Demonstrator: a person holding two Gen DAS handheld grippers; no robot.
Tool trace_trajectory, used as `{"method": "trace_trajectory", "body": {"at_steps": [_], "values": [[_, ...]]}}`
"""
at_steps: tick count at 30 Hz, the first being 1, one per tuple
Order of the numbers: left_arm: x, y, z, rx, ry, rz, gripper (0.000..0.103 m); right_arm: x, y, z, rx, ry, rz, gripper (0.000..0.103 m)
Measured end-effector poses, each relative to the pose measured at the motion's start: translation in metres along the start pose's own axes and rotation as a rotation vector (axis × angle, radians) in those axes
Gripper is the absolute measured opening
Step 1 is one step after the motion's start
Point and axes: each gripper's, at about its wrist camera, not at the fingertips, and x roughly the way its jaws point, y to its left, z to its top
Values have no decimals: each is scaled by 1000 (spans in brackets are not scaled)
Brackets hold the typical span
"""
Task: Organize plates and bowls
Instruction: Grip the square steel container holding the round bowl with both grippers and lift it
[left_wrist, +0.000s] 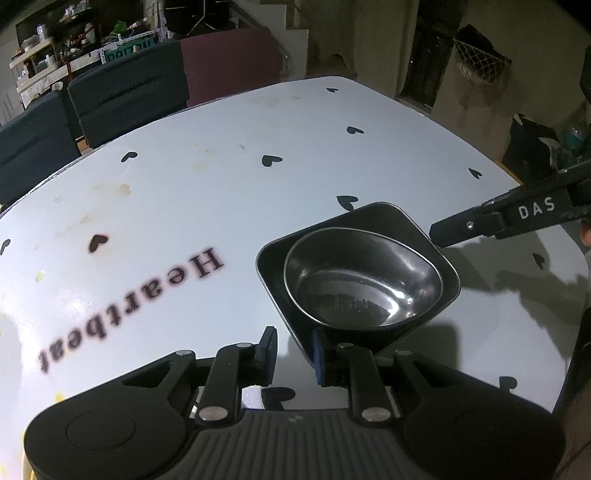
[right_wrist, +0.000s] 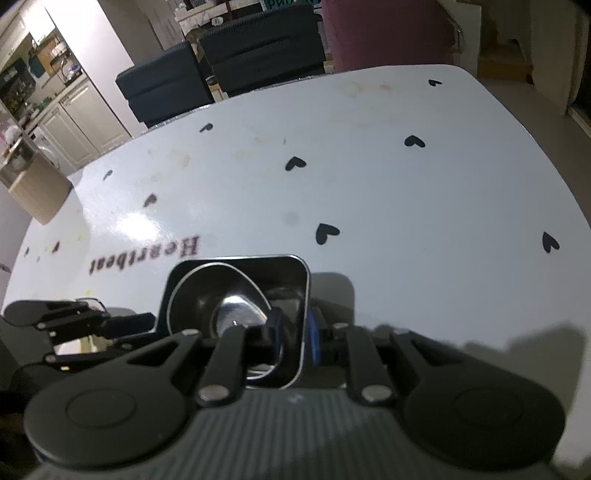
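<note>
Round shiny steel bowl sits nested in dark square metal dish, on white heart-print surface. Right tongs pinch dish wall at its 3 o'clock; left tongs spread, empty, at 7 o'clock. Risk: one-sided grip tilts dish w/ lift, bowl slides out.

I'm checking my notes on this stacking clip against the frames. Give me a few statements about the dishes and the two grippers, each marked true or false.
1. The round steel bowl sits inside the dark square dish. True.
2. The right gripper is closed on the rim of the square dish. True.
3. The left gripper holds the steel bowl. False: nothing is between its fingers; they sit just short of the square dish's near edge.
4. The dishes rest on a bare wooden table. False: the table has a white cover with black hearts and the word Heartbeat.
5. A stack of plates stands beside the dish. False: no other dishes are in view.
</note>
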Motion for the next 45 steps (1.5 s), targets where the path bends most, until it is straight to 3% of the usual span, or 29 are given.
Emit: {"method": "trace_trajectory", "body": {"at_steps": [6,12,17,35,45], "values": [[2,0,0,3,8,-16,24,12,-2,-3,-29,33,-18,20],[6,15,4,-109,25,-52,20,22,-5,-3,-56,49,-10,10],[10,22,6,-171,25,-78,13,27,-2,-4,-74,63,-2,7],[16,43,5,-348,21,-158,10,24,-9,-8,-84,43,53,7],[16,50,1,-386,5,-191,10,22,-18,-9,-54,34,99,7]]}}
